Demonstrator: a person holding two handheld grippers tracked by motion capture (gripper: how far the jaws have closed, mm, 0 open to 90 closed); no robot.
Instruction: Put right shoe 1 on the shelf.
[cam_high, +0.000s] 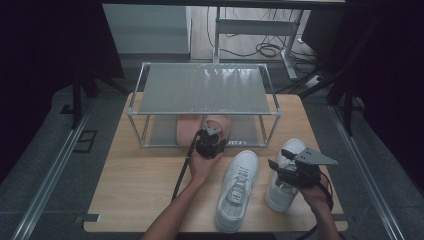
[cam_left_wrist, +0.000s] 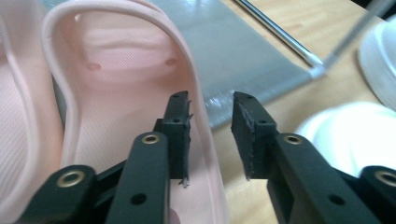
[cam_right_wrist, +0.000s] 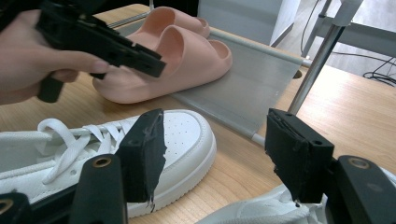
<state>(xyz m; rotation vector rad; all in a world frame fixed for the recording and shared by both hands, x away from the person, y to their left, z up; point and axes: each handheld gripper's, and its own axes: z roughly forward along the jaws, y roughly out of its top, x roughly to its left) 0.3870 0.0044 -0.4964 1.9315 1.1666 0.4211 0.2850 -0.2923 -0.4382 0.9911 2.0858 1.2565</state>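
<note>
Two pink slippers (cam_right_wrist: 177, 56) lie side by side on the lower shelf of a metal rack (cam_high: 205, 90) at the back of the wooden table (cam_high: 135, 190), their heels sticking out past the shelf's front edge. The left gripper (cam_left_wrist: 211, 135) hangs just over that edge, jaws released astride the nearer slipper's side wall, pressing on nothing. Toward the right, a white sneaker (cam_high: 237, 190) lies on bare tabletop in front of the rack, and the right gripper (cam_right_wrist: 212, 158) hovers with jaws released above a second sneaker (cam_high: 285, 187) close to the table's right edge.

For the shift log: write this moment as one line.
left hand-held gripper: open, by pink slides on rack's lower shelf | right hand-held gripper: open, over white sneakers
</note>
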